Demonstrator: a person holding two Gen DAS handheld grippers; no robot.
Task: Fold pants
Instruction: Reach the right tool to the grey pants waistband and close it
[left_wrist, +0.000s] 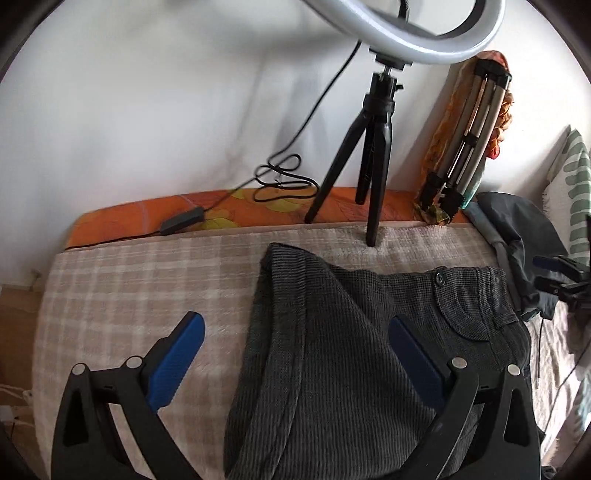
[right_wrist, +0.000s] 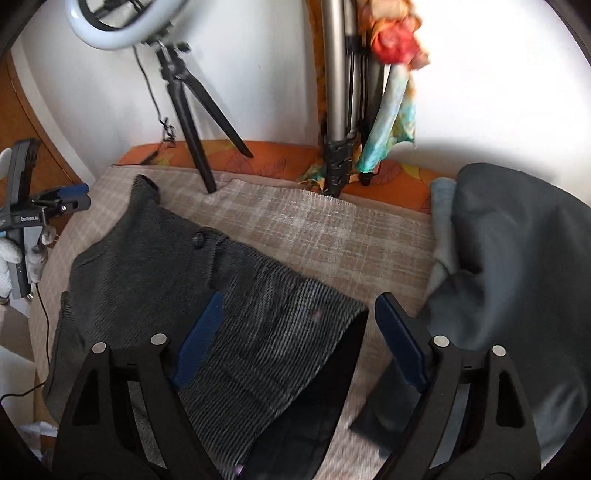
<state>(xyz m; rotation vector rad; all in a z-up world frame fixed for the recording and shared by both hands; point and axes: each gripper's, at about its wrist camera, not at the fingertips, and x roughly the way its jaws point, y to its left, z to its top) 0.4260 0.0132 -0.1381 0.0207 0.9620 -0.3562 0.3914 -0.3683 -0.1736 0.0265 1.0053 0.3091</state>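
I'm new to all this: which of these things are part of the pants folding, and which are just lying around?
Part of the job:
- grey pants
- left tool
- right tool

Just lying about:
- ring light on its small tripod
- folded tripod
- dark clothes pile
- plaid blanket

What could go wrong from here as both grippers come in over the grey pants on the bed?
1. The small tripod of the ring light stands on the plaid blanket right behind the pants; tugging fabric could tip it.
2. The right gripper, open, is beside a dark grey garment and might catch it.
3. The left gripper, open, straddles the pants' edge and may pinch the blanket too.
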